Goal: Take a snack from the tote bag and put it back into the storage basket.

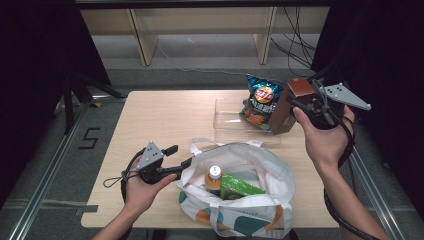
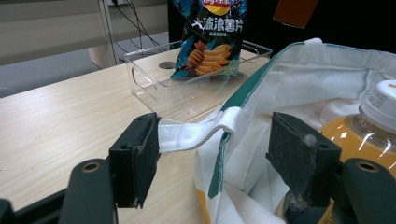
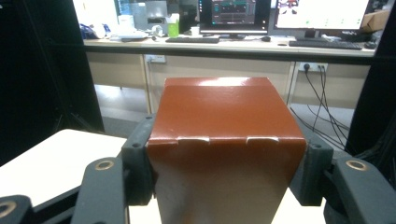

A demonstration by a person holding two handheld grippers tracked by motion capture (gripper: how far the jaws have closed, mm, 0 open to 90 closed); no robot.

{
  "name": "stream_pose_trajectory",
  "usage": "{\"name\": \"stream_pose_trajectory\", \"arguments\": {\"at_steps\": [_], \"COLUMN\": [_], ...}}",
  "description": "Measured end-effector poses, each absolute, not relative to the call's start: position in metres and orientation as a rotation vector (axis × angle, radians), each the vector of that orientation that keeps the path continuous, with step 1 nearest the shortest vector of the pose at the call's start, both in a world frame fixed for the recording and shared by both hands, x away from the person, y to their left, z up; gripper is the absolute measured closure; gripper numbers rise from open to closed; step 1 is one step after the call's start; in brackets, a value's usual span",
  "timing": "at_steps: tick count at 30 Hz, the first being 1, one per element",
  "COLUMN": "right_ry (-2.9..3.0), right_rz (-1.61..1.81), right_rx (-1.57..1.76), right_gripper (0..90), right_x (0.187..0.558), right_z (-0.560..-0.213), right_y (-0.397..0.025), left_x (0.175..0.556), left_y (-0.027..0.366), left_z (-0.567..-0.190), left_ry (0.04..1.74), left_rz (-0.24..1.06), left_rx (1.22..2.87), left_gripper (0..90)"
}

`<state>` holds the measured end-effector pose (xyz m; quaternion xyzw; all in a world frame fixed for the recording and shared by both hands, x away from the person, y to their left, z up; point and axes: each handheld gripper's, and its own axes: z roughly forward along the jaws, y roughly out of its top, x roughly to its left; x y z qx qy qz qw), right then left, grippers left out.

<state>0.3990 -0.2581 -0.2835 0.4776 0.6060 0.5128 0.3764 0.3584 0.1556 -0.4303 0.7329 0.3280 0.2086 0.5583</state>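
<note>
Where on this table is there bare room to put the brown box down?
Bare wood lies left of the clear tray, from the far edge down to the left gripper. The near right is crowded by the tote bag; the chip bag occupies the tray's right end.

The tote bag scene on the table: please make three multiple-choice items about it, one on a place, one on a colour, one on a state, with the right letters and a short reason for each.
1. Where does the chip bag stand?
A. in the clear plastic bin
B. in the tote bag
C. on the floor

2. What colour is the box in the right tool?
A. white
B. reddish brown
C. green

3. How is the left tool at the tote bag's strap?
A. shut on the drink bottle
B. lying on the table, away from the bag
C. open, with the strap between its jaws

Answers: 1 A, the chip bag rises from inside the bin's clear walls. 2 B, the right gripper view shows reddish-brown cardboard clamped between the jaws. 3 C, the left gripper view shows the jaws wide apart around the strap.
</note>
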Motion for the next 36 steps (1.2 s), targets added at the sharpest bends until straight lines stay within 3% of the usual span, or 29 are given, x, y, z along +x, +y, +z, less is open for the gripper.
{"name": "stream_pose_trajectory", "arguments": {"at_steps": [36], "right_ry": [1.531], "right_rz": [1.271], "right_rx": [1.271], "right_gripper": [39.3], "right_x": [0.434], "right_z": [-0.299], "right_y": [-0.256], "left_x": [0.359], "left_y": [0.155], "left_z": [-0.431], "left_ry": [0.77], "left_rz": [0.487], "left_rx": [1.727], "left_gripper": [33.2]}}
